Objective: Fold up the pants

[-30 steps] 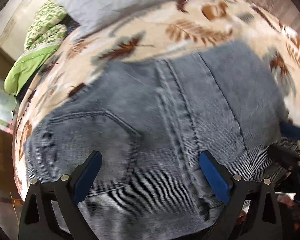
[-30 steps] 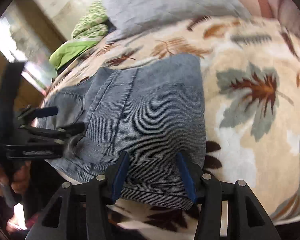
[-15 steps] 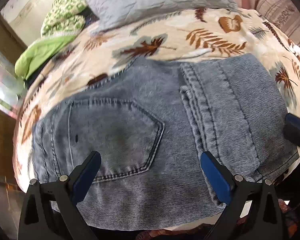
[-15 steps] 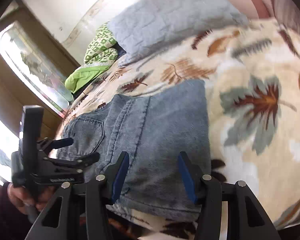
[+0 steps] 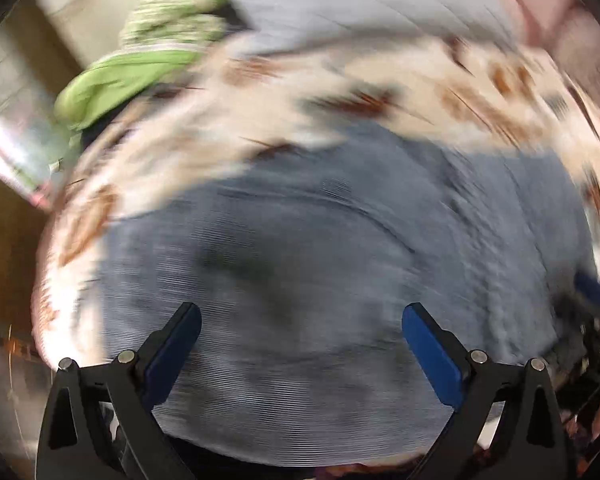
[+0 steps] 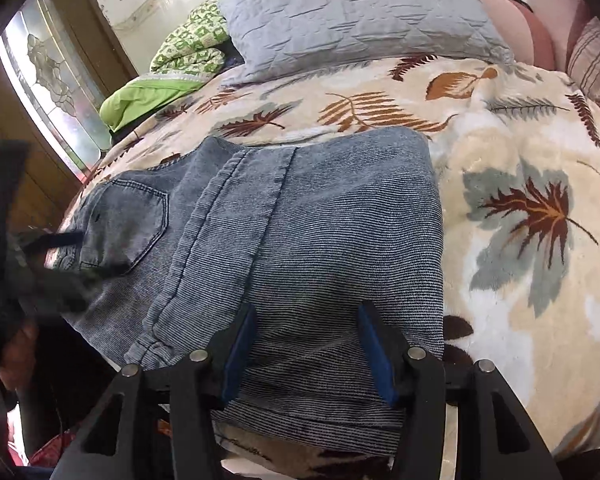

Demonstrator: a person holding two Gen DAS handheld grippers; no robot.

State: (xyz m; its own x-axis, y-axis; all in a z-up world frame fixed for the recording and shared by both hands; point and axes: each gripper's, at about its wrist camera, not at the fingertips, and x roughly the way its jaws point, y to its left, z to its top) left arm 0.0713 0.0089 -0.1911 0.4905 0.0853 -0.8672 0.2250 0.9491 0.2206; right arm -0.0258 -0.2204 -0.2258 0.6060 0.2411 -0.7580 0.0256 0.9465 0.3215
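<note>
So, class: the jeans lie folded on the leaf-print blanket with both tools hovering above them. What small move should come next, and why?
Probably lower the open right tool onto the near edge of the jeans and press it flat. The denim already lies doubled in a compact stack on the blanket, both tools are empty, and the left tool is blurred mid-move.

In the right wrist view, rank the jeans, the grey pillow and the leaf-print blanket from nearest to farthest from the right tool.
1. Jeans: folded, directly under the right tool.
2. Leaf-print blanket: beneath and around the jeans, spreading right.
3. Grey pillow: at the far end of the bed.
</note>
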